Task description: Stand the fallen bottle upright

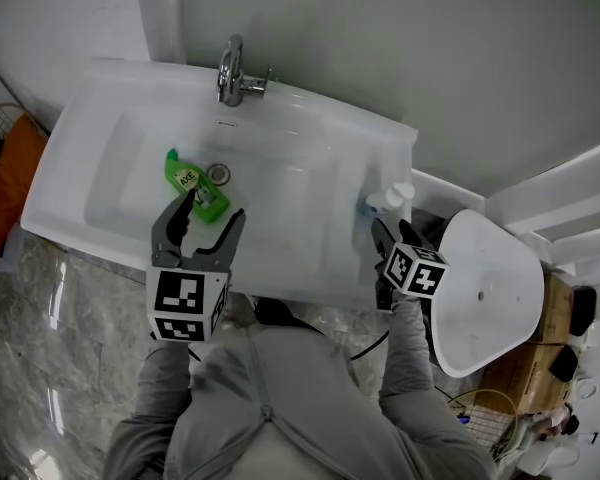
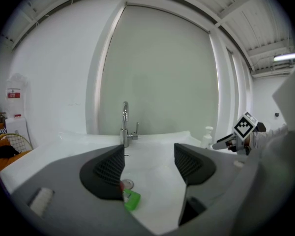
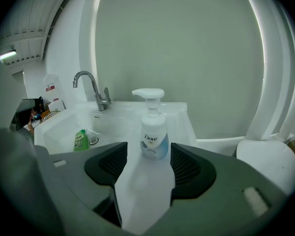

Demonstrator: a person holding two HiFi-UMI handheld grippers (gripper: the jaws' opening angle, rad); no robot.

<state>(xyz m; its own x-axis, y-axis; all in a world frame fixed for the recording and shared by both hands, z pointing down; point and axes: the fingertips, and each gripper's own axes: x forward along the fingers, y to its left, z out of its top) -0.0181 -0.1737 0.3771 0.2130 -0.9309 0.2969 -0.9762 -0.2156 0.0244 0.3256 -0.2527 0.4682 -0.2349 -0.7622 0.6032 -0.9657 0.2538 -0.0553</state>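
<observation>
The left gripper (image 2: 148,154) has its jaws spread wide, and nothing sits between the ribbed pads; only the white basin shows through the gap. In the left gripper view a green bottle (image 2: 132,199) peeks out low in the frame, under the edge of the left-hand jaw and partly hidden by it. From the head view this gripper hangs over the front half of the basin, left of centre, with its jaw tips over the bottle's lower end.

The right gripper (image 3: 148,150) also has its jaws parted. A white pump bottle (image 3: 154,132) stands upright just past the tips, centred in the gap, and the pads do not press on it. In the head view it stands on the flat right-hand ledge of the sink (image 1: 90,98), right of centre, with the right gripper directly below it in the frame.

The green bottle lies on its side on the basin floor, slanting from upper left to lower right in the head view, just beside the drain (image 1: 218,174). The tap (image 1: 232,73) rises at the back rim, top centre.

Outward from the sink, a white rounded fixture (image 1: 490,288) fills the lower right, an orange cloth (image 1: 10,178) lies at the far left edge, and a marbled floor (image 1: 60,318) spreads across the lower left.
</observation>
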